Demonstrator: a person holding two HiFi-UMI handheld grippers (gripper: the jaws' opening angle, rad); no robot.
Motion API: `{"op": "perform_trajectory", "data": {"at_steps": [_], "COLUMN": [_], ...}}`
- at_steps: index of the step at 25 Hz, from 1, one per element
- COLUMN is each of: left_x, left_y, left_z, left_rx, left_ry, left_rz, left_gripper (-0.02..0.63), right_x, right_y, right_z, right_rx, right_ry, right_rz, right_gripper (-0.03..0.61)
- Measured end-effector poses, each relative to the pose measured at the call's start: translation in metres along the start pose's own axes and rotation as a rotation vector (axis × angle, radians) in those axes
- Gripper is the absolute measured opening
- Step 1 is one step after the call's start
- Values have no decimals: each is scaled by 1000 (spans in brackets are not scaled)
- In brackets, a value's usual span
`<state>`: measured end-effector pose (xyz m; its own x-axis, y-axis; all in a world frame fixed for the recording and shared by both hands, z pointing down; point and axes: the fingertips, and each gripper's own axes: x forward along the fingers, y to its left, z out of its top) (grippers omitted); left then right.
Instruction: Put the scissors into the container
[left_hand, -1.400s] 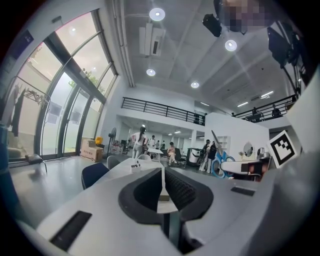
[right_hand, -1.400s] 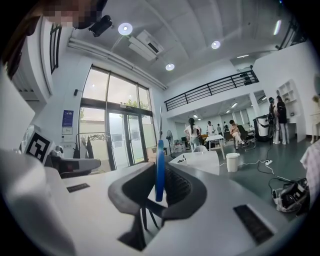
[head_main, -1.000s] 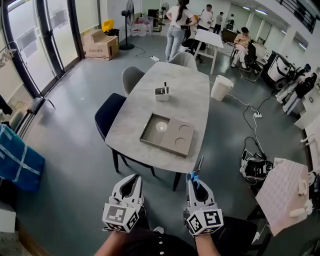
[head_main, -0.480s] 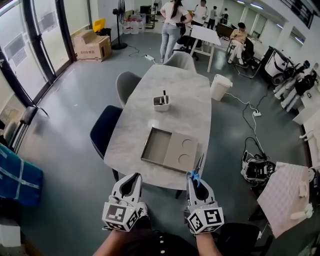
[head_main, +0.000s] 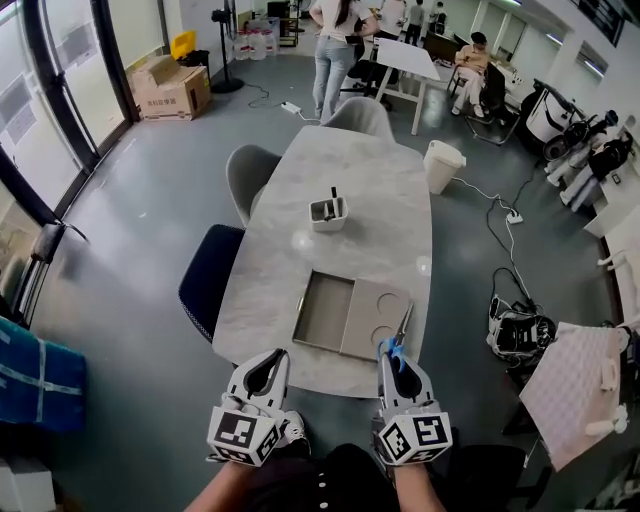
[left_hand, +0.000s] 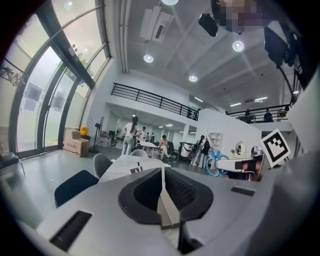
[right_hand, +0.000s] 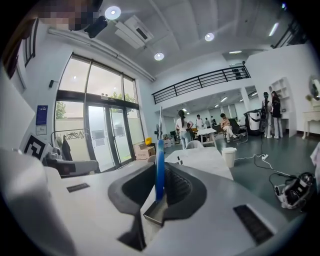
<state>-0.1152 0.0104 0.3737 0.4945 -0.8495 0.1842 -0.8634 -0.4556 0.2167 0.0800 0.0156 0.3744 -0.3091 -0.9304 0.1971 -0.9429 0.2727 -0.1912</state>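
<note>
Right tool (head_main: 396, 350) gripped scissors (head_main: 400, 331), blades pointing ahead. White container (head_main: 328, 213) sat well ahead, slightly left, mid tabletop (head_main: 385, 235). Left tool (head_main: 266, 362) clenched, empty; right nearer.

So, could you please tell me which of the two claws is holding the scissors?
The right claw: the blue-handled scissors are clamped between its jaws, blades pointing forward. The left claw is shut with nothing in it.
</note>
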Motion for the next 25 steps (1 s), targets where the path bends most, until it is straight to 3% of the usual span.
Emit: {"op": "perform_trajectory", "data": {"at_steps": [9, 19, 25], "left_x": [44, 101, 121], "left_y": [12, 8, 6], "left_z": [-11, 42, 44], "left_rx": [-17, 28, 44], "left_ry": [30, -44, -50], "left_rz": [-15, 21, 48], "left_gripper": [29, 29, 29], "right_x": [30, 80, 98], "right_y": [-21, -53, -71], "right_z": [-5, 48, 47], "right_rx": [16, 14, 24], "right_ry": [18, -42, -40], "right_rz": [-12, 64, 95], "right_gripper": [43, 43, 43]}}
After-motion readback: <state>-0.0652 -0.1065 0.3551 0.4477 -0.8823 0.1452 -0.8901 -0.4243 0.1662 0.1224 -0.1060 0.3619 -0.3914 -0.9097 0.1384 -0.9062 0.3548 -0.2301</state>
